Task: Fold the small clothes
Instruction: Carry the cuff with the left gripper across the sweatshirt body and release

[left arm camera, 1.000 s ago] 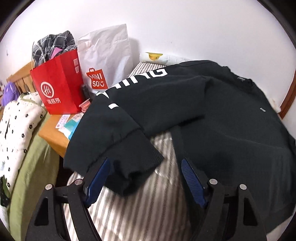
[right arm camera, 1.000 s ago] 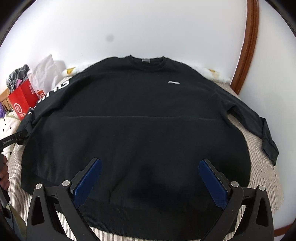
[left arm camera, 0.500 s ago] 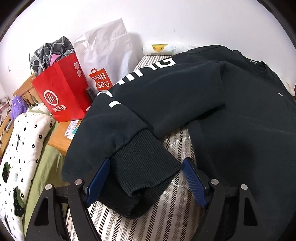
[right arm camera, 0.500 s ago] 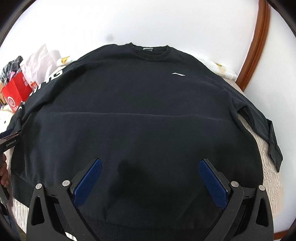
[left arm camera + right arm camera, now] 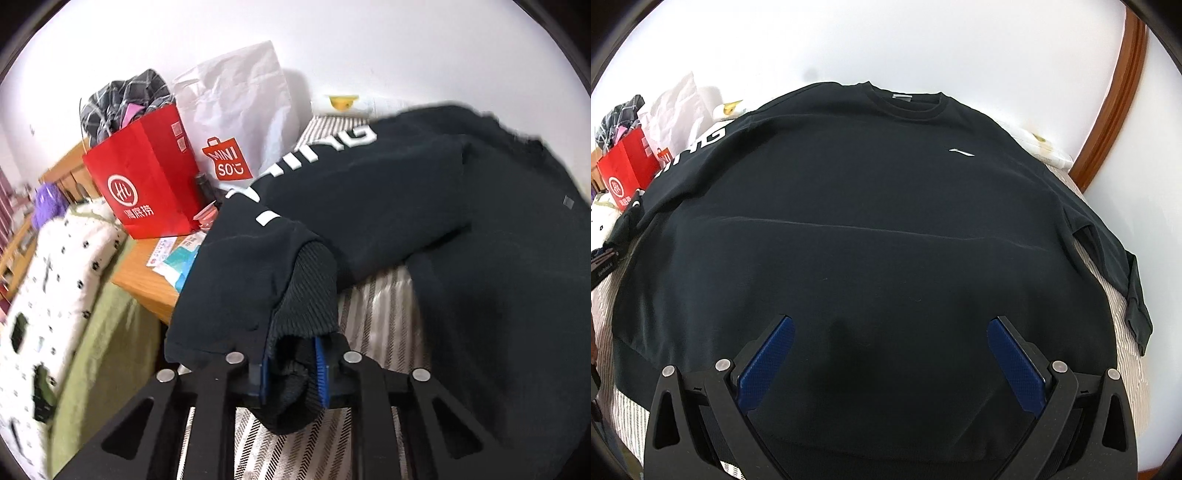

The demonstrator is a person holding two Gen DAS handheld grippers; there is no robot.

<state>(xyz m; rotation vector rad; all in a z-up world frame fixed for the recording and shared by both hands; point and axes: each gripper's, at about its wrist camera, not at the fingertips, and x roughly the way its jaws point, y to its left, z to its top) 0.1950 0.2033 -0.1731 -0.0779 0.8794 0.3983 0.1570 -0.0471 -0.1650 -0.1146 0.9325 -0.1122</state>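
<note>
Ribbed knit cuff (image 5: 310, 295) of the black long-sleeved sweatshirt (image 5: 871, 221) sits pinched between the blue pads of the left gripper (image 5: 291, 369), whose jaws stand narrow and clamped on the bunched fabric. The garment lies face up and spread flat across the grey-and-white striped bedsheet (image 5: 373, 325), neckline toward the wall, one sleeve with white block lettering (image 5: 332, 147) trailing toward the held cuff, the other sleeve (image 5: 1123, 273) lying off to the far side. The right gripper (image 5: 890, 362) hovers low over the hem with its jaws wide and nothing between them. To fold this sleeve well, I judge the cuff should be carried inward across the chest in a low, steady arc, keeping the sleeve taut enough to lay without twisting. The body cloth looks smooth, thick and matte; the cuff is stretchy and ridged, so it may slip.
</note>
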